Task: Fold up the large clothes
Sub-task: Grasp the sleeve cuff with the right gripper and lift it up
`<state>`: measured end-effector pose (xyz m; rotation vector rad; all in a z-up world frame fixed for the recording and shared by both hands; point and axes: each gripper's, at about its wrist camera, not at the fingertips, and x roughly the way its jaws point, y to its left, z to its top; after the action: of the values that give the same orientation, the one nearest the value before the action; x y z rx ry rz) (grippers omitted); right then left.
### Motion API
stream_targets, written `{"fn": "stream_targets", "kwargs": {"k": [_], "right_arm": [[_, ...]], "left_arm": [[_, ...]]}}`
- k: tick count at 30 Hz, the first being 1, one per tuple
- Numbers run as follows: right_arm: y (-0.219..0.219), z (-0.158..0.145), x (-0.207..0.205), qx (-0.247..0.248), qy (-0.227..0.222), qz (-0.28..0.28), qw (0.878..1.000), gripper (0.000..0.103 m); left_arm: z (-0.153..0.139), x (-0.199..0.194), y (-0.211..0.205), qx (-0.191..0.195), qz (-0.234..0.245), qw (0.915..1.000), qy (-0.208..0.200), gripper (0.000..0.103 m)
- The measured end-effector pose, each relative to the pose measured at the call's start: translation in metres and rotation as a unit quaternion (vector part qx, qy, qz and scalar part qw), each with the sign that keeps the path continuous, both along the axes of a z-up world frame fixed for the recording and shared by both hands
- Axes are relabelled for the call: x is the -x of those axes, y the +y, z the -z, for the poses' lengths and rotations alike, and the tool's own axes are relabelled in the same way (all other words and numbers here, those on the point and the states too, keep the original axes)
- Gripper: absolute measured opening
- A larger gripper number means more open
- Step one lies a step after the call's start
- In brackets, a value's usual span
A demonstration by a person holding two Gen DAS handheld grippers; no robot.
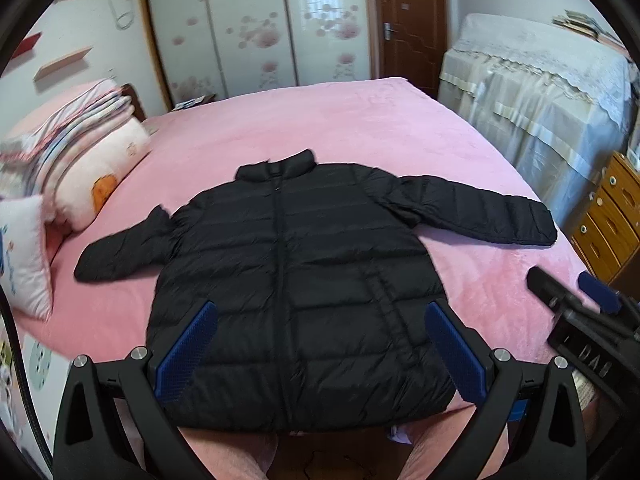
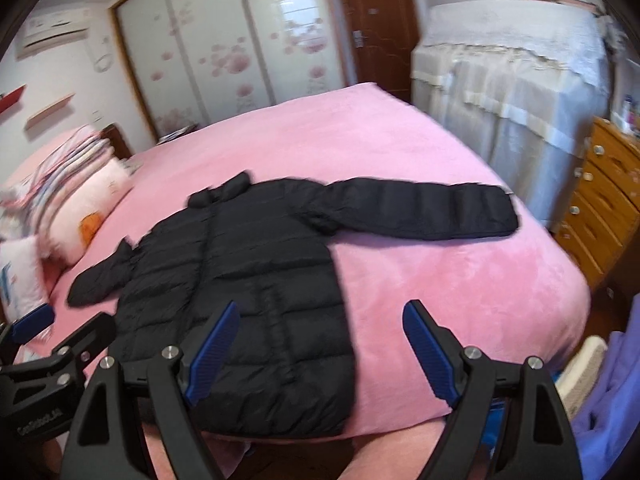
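A black puffer jacket point(image 1: 296, 272) lies flat, front up and zipped, on the pink bed point(image 1: 320, 128), collar away from me, both sleeves spread out. It also shows in the right wrist view point(image 2: 248, 280). My left gripper point(image 1: 320, 320) is open and empty, hovering above the jacket's lower hem. My right gripper point(image 2: 320, 320) is open and empty, above the jacket's right hem corner and the bed's near edge. The right gripper also shows at the right edge of the left wrist view point(image 1: 568, 292); the left gripper shows at the left of the right wrist view point(image 2: 52, 332).
Pillows and folded quilts point(image 1: 76, 168) are stacked at the bed's left. A lace-covered cabinet point(image 1: 540, 88) and a wooden drawer chest point(image 1: 612, 216) stand to the right. Wardrobe doors point(image 1: 256, 28) are behind. Purple cloth point(image 2: 612, 392) hangs at the lower right.
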<state>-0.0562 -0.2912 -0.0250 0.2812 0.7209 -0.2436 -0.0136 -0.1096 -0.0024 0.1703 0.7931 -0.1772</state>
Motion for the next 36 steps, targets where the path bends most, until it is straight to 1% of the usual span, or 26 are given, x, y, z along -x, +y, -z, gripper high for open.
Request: {"fn": "stream_targets", "kwargs": {"k": [3, 6, 9, 12, 14, 16, 20, 24, 26, 29, 30, 33, 36], "right_arm": [[-0.021, -0.006, -0.006, 0.016, -0.010, 0.033, 0.999, 0.085], [-0.045, -0.015, -0.010, 0.026, -0.034, 0.066, 0.997, 0.084], [-0.074, -0.022, -0.013, 0.022, -0.070, 0.113, 0.991, 0.084], [-0.096, -0.026, -0.020, 0.020, -0.079, 0.141, 0.987, 0.084], [-0.111, -0.026, -0.023, 0.029, -0.092, 0.173, 0.980, 0.084], [-0.124, -0.024, -0.031, 0.040, -0.090, 0.193, 0.976, 0.084], [-0.144, -0.018, -0.047, 0.067, -0.071, 0.225, 0.969, 0.084], [-0.167, -0.004, -0.062, 0.055, -0.059, 0.249, 0.965, 0.085], [-0.181, 0.009, -0.073, 0.037, -0.047, 0.256, 0.965, 0.085], [-0.201, 0.033, -0.086, 0.013, -0.023, 0.277, 0.961, 0.085], [-0.208, 0.041, -0.090, 0.007, -0.014, 0.285, 0.958, 0.085], [-0.227, 0.075, -0.101, -0.016, 0.016, 0.306, 0.952, 0.085], [-0.249, 0.114, -0.113, -0.057, 0.049, 0.322, 0.944, 0.084]], "left_arm": [[-0.002, -0.019, -0.018, -0.001, 0.016, 0.9998, -0.006, 0.102], [-0.006, -0.044, -0.038, 0.008, 0.034, 0.9993, -0.010, 0.102], [-0.009, -0.067, -0.053, 0.017, 0.043, 0.9988, -0.016, 0.102], [-0.011, -0.092, -0.069, 0.024, 0.051, 0.9980, -0.029, 0.102], [-0.009, -0.110, -0.081, 0.022, 0.054, 0.9975, -0.038, 0.102], [-0.005, -0.128, -0.093, 0.017, 0.059, 0.9973, -0.039, 0.102], [0.007, -0.163, -0.128, -0.001, 0.080, 0.9959, -0.044, 0.102], [0.022, -0.192, -0.163, -0.019, 0.095, 0.9938, -0.054, 0.102], [0.033, -0.207, -0.180, -0.025, 0.104, 0.9927, -0.055, 0.102], [0.060, -0.234, -0.206, -0.040, 0.115, 0.9915, -0.047, 0.102], [0.067, -0.241, -0.210, -0.038, 0.119, 0.9913, -0.041, 0.102], [0.094, -0.267, -0.219, -0.004, 0.130, 0.9915, -0.001, 0.102], [0.122, -0.292, -0.226, 0.011, 0.126, 0.9913, 0.035, 0.102]]}}
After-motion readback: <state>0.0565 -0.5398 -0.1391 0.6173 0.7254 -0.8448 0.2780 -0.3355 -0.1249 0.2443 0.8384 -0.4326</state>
